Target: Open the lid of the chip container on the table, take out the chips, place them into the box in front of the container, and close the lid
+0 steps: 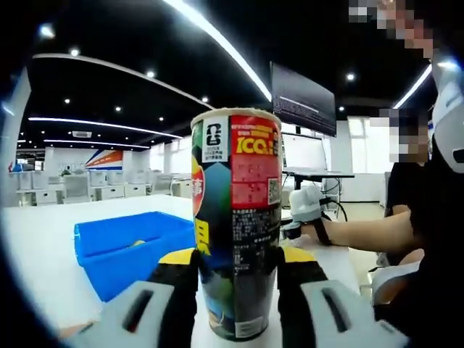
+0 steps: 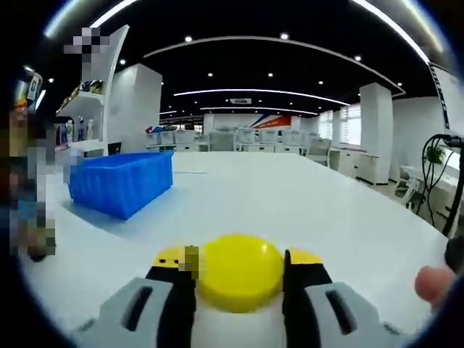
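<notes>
- The chip container's base is sitting low in the left gripper view, partly masked by the two jaws, so where it is meeting the bench is hard to make out; its open top rim is showing, but nothing inside it can be seen from this angle.
- Something small and yellowish is lying inside the blue box — too small to identify.
- In the right gripper view the same blue box is standing at the left, with its near corner blurred by a mosaic patch.
- A person's forearm is resting on the bench at the right of the left gripper view, beside a white device with a cable; a fingertip is poking in at the lower right of the right gripper view.
- The bench is broad, white and glossy, in a big open office with a dark ceiling, strip lights, white columns and rows of desks.
- The chip container is standing upright, long axis vertical, mouth upward, with the blue box just beside it.
- The left hand-held gripper is pinching the container's lower body.
- The right hand-held gripper is clamping the round yellow lid by its edges — apart from the container.
</notes>
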`<state>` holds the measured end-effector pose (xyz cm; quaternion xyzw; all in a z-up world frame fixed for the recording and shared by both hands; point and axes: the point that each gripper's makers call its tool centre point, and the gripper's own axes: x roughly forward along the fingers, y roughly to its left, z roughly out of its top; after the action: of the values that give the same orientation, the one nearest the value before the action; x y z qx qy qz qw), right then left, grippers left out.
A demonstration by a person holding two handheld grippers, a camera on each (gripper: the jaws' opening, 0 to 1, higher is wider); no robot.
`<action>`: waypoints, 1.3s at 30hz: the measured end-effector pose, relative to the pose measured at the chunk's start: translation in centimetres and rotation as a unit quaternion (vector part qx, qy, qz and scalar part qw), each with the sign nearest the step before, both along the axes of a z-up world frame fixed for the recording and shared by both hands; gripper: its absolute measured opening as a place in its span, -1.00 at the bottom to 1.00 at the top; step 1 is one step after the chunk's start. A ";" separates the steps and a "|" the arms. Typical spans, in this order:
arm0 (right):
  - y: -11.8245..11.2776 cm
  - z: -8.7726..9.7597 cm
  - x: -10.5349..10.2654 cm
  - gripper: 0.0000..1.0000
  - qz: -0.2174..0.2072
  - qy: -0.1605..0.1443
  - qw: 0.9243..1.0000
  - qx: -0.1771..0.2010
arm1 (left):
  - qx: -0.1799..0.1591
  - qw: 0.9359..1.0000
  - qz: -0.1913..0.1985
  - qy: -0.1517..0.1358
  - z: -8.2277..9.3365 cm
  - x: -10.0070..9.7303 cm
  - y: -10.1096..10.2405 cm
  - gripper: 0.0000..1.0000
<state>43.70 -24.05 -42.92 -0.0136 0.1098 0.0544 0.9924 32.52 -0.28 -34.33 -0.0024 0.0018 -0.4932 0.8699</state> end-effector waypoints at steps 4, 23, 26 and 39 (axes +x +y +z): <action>-0.3 1.9 0.0 -0.10 -0.006 -0.012 1.000 0.009 | -0.001 1.000 -0.003 -0.001 0.0 0.0 0.0 -0.13; -2.4 11.5 1.3 -0.10 -0.005 -0.066 0.997 -0.027 | 0.009 1.000 -0.003 0.003 -0.2 0.1 0.1 -0.13; -2.6 11.6 1.3 -0.10 -0.007 -0.064 0.997 -0.031 | 0.012 1.000 -0.003 0.004 -0.2 0.1 0.1 -0.13; -2.0 16.9 0.1 -0.10 0.023 -0.067 0.997 -0.012 | 0.013 1.000 -0.005 0.006 -0.3 0.2 0.1 -0.13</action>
<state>43.79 -26.01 -26.03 -0.0320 0.0434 0.0746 0.9958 32.67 -0.19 -34.62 0.0063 0.0136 -0.4972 0.8675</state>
